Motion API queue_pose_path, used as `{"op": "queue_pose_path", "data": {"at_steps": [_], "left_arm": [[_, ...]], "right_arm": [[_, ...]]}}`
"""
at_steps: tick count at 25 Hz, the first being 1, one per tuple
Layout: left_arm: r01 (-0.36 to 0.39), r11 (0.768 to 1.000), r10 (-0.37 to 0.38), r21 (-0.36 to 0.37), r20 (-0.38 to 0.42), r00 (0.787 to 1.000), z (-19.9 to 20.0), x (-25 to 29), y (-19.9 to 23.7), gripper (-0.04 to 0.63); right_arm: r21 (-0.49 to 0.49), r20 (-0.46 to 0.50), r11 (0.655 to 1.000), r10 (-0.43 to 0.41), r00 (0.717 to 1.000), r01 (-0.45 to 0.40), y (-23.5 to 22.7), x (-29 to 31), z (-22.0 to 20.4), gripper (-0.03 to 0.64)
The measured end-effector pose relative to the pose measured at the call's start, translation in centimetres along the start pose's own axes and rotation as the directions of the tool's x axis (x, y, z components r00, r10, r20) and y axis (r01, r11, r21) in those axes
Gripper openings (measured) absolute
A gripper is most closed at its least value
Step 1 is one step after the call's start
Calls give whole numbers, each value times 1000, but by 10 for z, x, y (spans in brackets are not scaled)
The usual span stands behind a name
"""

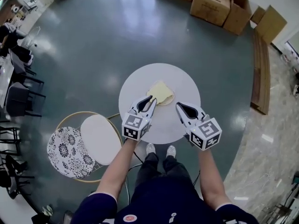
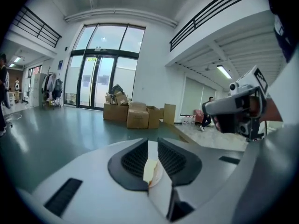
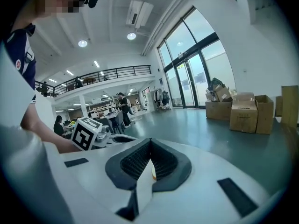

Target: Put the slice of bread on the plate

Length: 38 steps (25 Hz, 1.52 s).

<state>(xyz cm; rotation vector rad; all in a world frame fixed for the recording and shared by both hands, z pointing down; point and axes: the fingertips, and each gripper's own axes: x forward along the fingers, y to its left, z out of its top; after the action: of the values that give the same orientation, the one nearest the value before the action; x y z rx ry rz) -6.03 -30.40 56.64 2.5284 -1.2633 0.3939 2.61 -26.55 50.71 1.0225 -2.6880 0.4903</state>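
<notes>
Head view looked steeply down on a round white table (image 1: 140, 83) standing on a grey-green floor (image 1: 93, 41). The slice of bread (image 1: 160, 92) lay flat near the middle of the tabletop, a little toward its far side. It was pale cream-yellow and roughly square with rounded corners, and a slightly darker tan line of crust ran round its edge. It sat on a small plate (image 1: 171, 100), of which only a thin orange-tan rim showed along the slice's right and near edges.

The left gripper (image 1: 152, 98) was held over the table with its tips close by the near left corner of the slice. In the left gripper view its jaws stood a narrow slit apart, released, with nothing gripped. Through the slit the cream slice and the plate's rim showed on the white tabletop beyond the tips.

The right gripper (image 1: 178, 105) hung just right of the plate's near edge, apart from it. In the right gripper view its jaws met at the tips, clenched on nothing.

A chair (image 1: 100, 139) with a white round seat and a black-and-white floral cushion stood left of the table. Cardboard boxes (image 1: 210, 3) sat well apart on the far floor.
</notes>
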Motion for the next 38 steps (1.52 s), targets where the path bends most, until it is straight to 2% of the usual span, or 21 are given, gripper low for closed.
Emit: {"op": "queue_pose_path", "data": {"at_steps": [4, 8, 13, 16, 26, 38], "left_arm": [[22, 998, -26, 60, 68, 997, 30, -26, -28, 8], [51, 994, -61, 98, 101, 993, 53, -46, -52, 8], [93, 994, -98, 53, 109, 989, 72, -64, -74, 8], [112, 992, -119, 59, 128, 985, 86, -74, -86, 8], [141, 984, -162, 108, 218, 962, 124, -97, -110, 8], [137, 982, -166, 128, 248, 954, 139, -103, -120, 8]], "right_arm": [[-18, 27, 1000, 15, 1000, -14, 12, -8, 12, 5], [-31, 56, 999, 19, 998, -17, 22, -18, 24, 5], [-41, 83, 999, 26, 996, -22, 32, -30, 34, 5], [-51, 110, 998, 29, 994, -23, 40, -38, 41, 5], [-129, 211, 991, 53, 976, -26, 59, -57, 82, 5], [-156, 248, 987, 69, 966, -31, 65, -66, 98, 5]]}}
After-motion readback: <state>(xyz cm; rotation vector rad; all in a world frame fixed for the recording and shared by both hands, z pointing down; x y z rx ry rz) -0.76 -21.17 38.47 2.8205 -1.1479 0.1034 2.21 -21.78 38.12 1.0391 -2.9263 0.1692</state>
